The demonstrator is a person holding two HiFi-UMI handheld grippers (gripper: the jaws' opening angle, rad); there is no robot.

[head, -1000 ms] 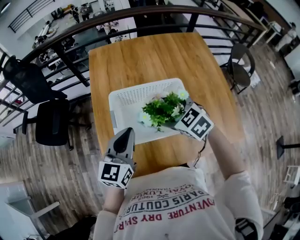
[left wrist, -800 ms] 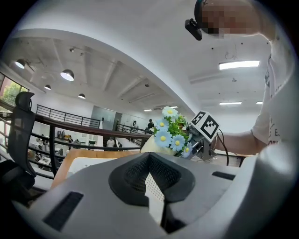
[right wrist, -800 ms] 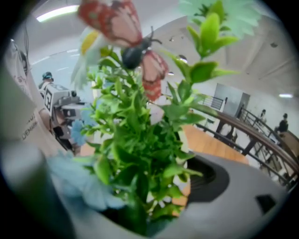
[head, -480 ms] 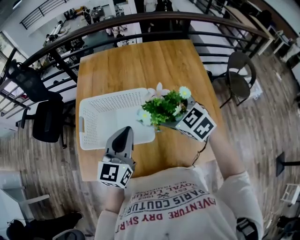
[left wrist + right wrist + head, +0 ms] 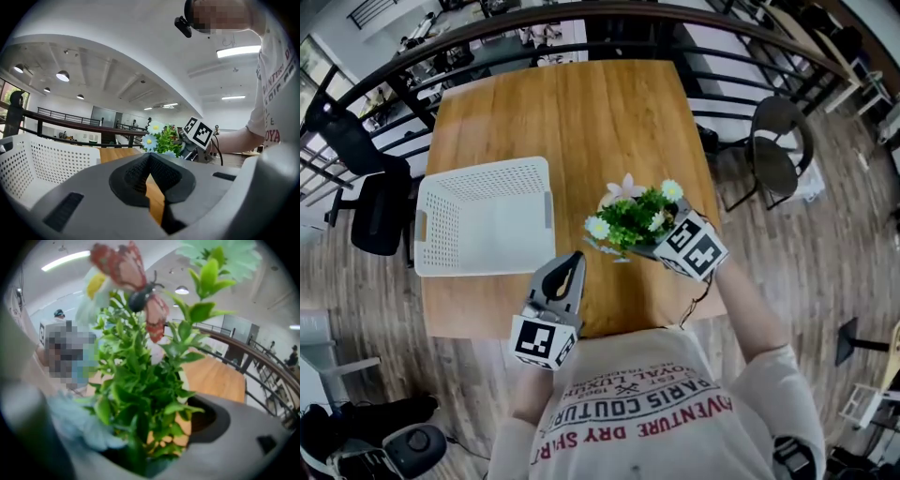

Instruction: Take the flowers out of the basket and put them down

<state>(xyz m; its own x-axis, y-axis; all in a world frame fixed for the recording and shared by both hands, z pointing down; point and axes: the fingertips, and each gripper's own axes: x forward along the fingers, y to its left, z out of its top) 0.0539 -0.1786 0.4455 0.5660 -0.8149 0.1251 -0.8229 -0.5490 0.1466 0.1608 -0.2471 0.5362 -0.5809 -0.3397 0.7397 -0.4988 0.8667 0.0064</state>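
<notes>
A bunch of artificial flowers with green leaves and white and pale blue blooms hangs over the wooden table, to the right of the white perforated basket. My right gripper is shut on its stems. In the right gripper view the flowers fill the frame between the jaws, topped by a red butterfly ornament. My left gripper is shut and holds nothing, near the table's front edge just right of the basket. The left gripper view shows the basket at left and the flowers ahead.
A dark railing runs behind the table's far edge. A round black chair stands to the right and an office chair to the left. The person's torso is close to the table's near edge.
My right gripper has carried the flowers out of the basket and to the right, over bare table. The basket now lies well to their left. The left gripper has hardly moved.
</notes>
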